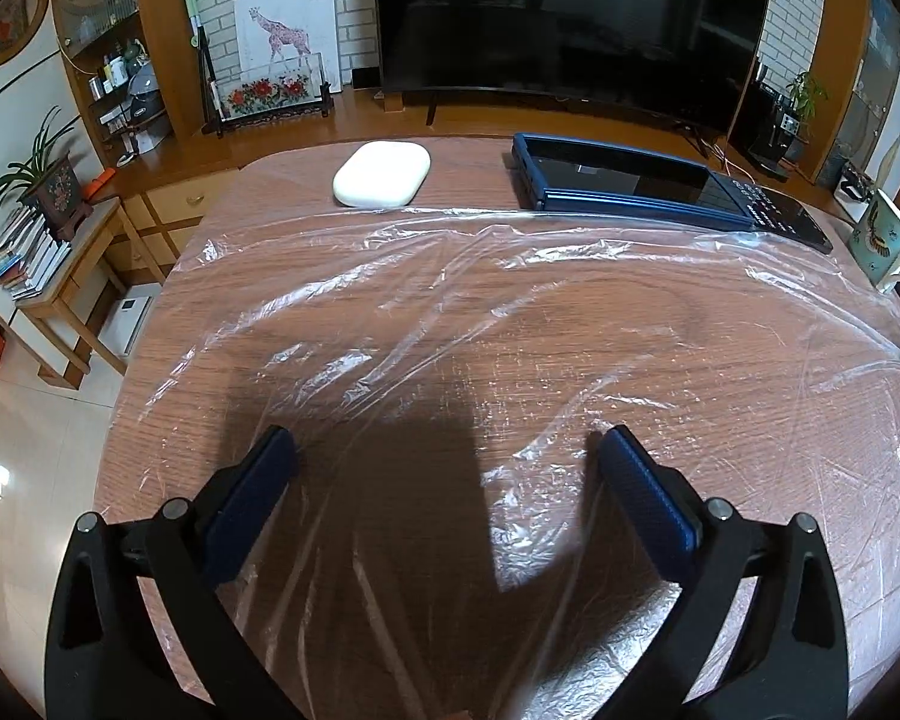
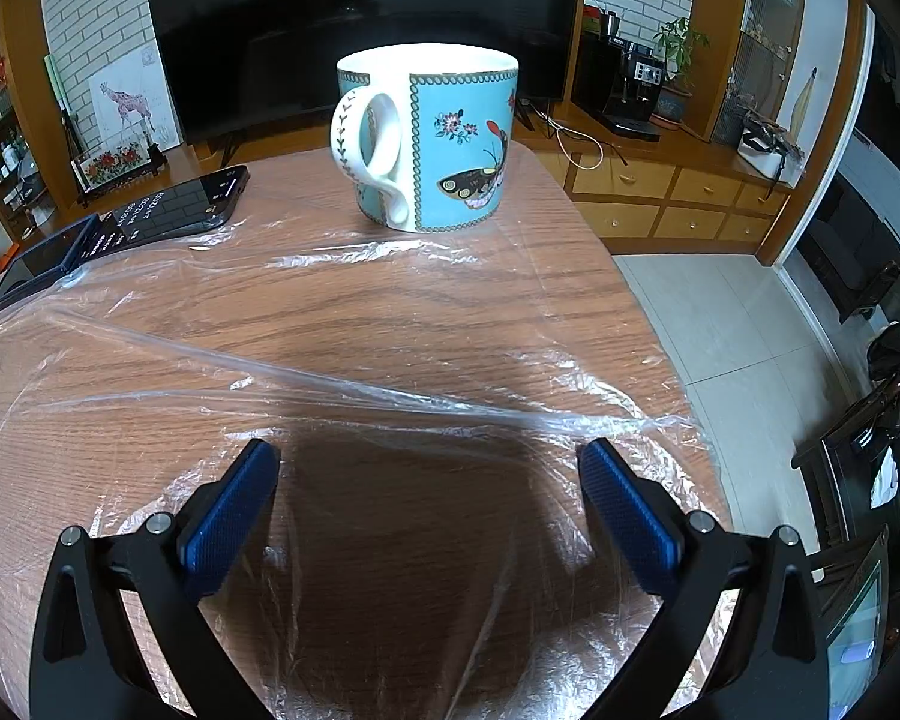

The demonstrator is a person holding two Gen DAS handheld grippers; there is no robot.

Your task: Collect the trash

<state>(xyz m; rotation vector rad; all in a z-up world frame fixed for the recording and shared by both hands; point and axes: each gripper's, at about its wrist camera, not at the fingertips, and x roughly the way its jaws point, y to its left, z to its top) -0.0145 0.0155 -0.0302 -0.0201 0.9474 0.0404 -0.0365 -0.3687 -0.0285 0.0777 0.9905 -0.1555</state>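
Wooden table (image 1: 720,312), clear plastic sheet (image 1: 450,312) spread flat, mug (image 2: 429,138) behind, both grippers' jaws wide open, empty

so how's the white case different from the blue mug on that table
The white case is plain, low and rounded, lying flat; the mug stands upright, tall, turquoise with butterfly and flower patterns. The mug has a handle and an open top; the case is closed and smooth. Both sit on the wooden table, beyond the clear plastic sheet.

Plastic sheet (image 1: 510,330) on table (image 1: 468,162); behind it L→R: case (image 1: 381,174), device (image 1: 660,186), mug (image 2: 429,138).
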